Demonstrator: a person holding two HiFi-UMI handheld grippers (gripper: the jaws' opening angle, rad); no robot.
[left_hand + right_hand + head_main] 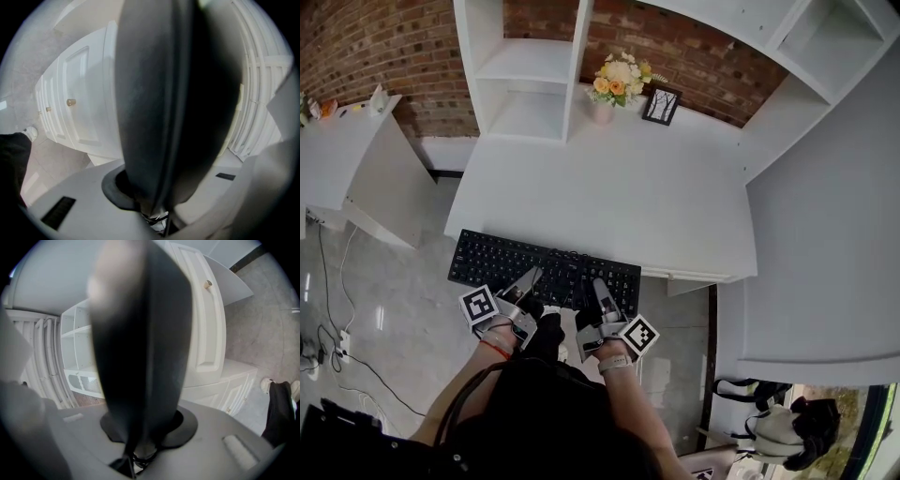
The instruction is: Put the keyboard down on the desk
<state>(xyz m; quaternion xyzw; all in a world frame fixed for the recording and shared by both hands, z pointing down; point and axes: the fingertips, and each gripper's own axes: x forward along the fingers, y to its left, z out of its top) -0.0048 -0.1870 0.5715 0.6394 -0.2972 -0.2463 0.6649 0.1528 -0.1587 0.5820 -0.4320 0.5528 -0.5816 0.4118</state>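
The black keyboard (546, 265) is held level in the air by both grippers, each clamped on its near long edge. The left gripper (528, 278) grips it left of the middle and the right gripper (600, 287) grips it right of the middle. In the head view its far edge runs along the near edge of the white surface (609, 197), while the rest hangs over the grey floor (403, 309); whether any part touches the surface cannot be told. In the left gripper view the keyboard (173, 117) is a dark, blurred mass pinched between the jaws, and it looks the same in the right gripper view (140, 357). At the back of the surface, against the brick wall (394, 47), stand flowers (619, 80) and a framed picture (662, 106), just right of a white shelf unit (525, 66).
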